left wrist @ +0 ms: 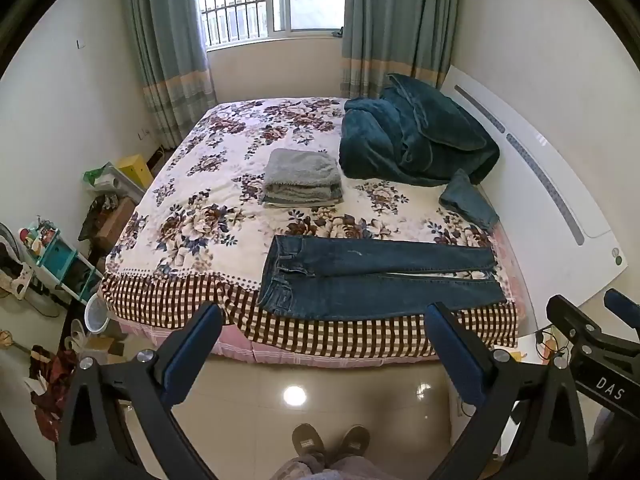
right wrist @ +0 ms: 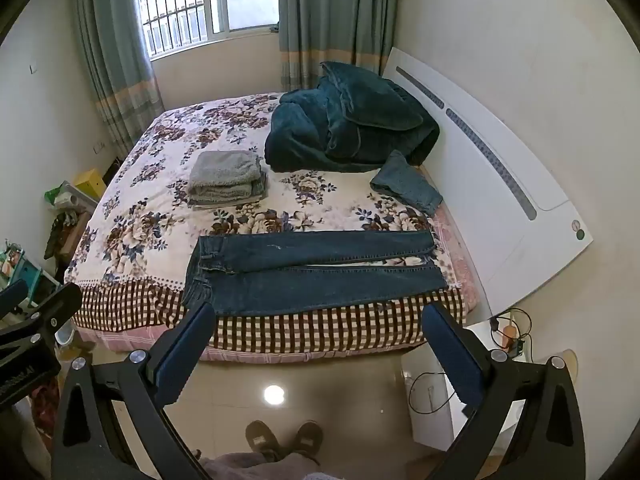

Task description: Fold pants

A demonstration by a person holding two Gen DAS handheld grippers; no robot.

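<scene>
The dark blue jeans (left wrist: 376,280) lie flat on the near edge of the bed (left wrist: 208,216), with the waist to the left and both legs stretched to the right. The left claw (left wrist: 324,312) and the right claw (right wrist: 318,312) both have their fingers wide apart and hold nothing, above the floor. Farther on the bed lies a folded grey towel (left wrist: 302,176), and to its right a teal blanket (left wrist: 412,136).

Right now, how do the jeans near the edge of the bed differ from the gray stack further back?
The jeans are dark blue denim, spread flat with both legs stretched toward the headboard. The gray stack is fuzzy, already folded into a compact pile. The jeans lie at the bed's near edge, partly over the checkered border; the gray stack sits nearer the middle. Both rest on the floral bedspread, untouched.
</scene>
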